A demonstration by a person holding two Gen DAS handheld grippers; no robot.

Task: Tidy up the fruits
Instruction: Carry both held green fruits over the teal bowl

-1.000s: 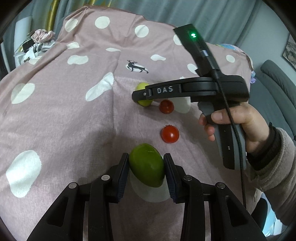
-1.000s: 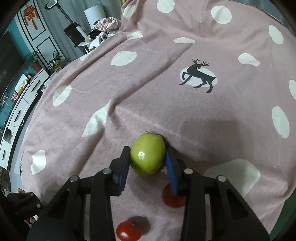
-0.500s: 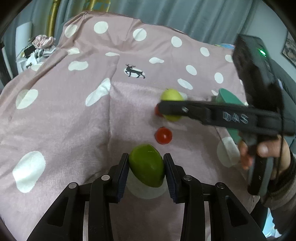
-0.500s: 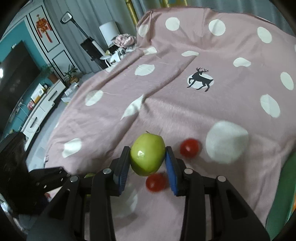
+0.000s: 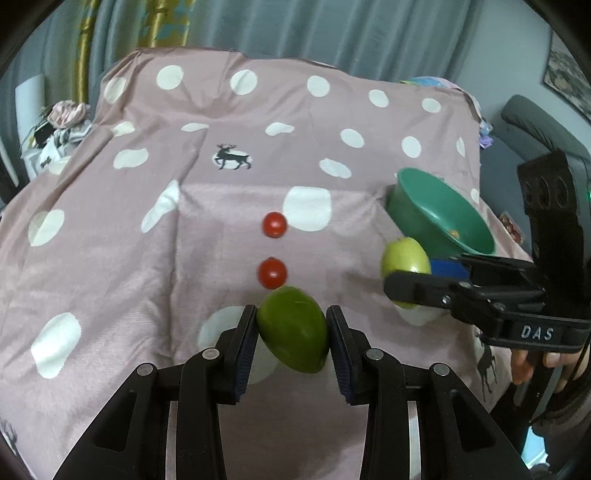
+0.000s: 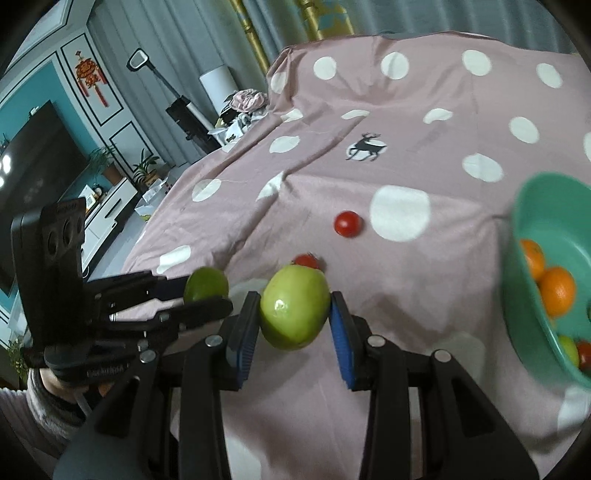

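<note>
Fruit is airborne: right claw (image 6: pixel 293 325) has carried its gripped apple (image 6: pixel 294 307) across beside the bowl (image 6: pixel 532 258), a drop likely next; left claw (image 5: pixel 291 334) clamps the mango (image 5: pixel 293 328), raised off the cloth (image 5: pixel 110 258).

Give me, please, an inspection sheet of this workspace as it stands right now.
Surface: pink cloth with white dots and deer prints.
Job's things: dark green fruit in the left gripper; pale green apple in the right gripper; two tomatoes on the cloth; green bowl at the right, holding oranges and other fruit.
Clutter: nothing seen on the cloth.
Grippers: both shut on their fruit, lifted off the cloth.
Cables: nothing seen clearly.
Surroundings: curtains, television, plants, grey seat.
</note>
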